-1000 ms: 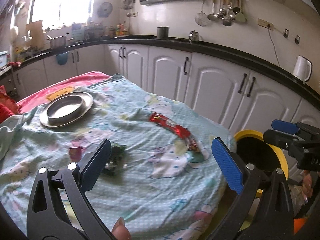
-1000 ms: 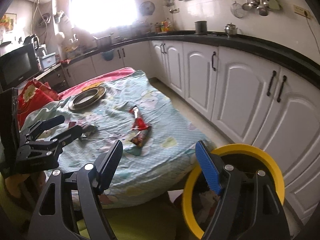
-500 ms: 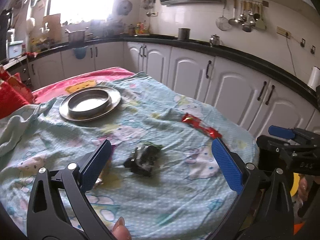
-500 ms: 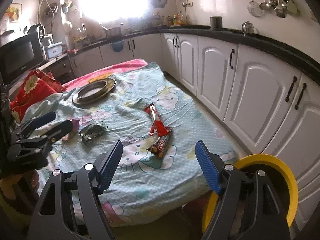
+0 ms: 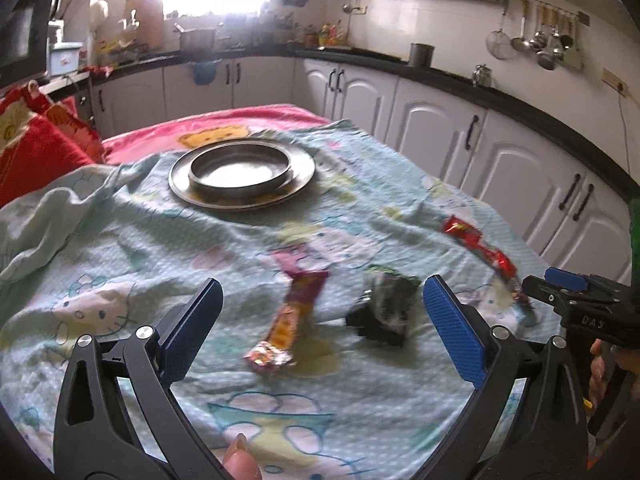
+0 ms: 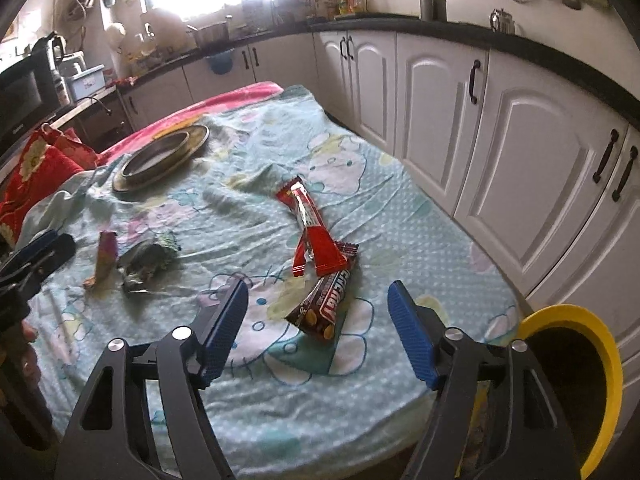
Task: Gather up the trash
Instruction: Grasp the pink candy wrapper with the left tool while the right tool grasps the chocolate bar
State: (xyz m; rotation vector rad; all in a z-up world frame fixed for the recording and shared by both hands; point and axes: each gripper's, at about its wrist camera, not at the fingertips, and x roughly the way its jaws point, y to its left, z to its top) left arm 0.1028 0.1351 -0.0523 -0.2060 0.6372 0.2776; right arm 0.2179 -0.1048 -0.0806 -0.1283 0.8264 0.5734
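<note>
Hovering, both hand-held grippers (image 5: 322, 320) (image 6: 318, 330) spread wide over crinkly foil wrappers (image 6: 326, 302) on rumpled cloth (image 6: 240, 208).

Home kitchen, white cabinets (image 6: 532, 184), hanging utensils (image 5: 540, 44)

A metal plate (image 6: 160, 160) sits at the far end of the cloth-covered table (image 6: 400, 208). Nearer than the plate, a long wrapper (image 6: 105, 258) lies just beside a crumpled wrapper (image 6: 148, 262). Right of these, two more wrappers (image 6: 310, 228) overlap a snack bar (image 6: 324, 306). A bin (image 6: 576, 380) stands beyond the table's right near corner, cabinets (image 6: 520, 184) behind it.
</note>
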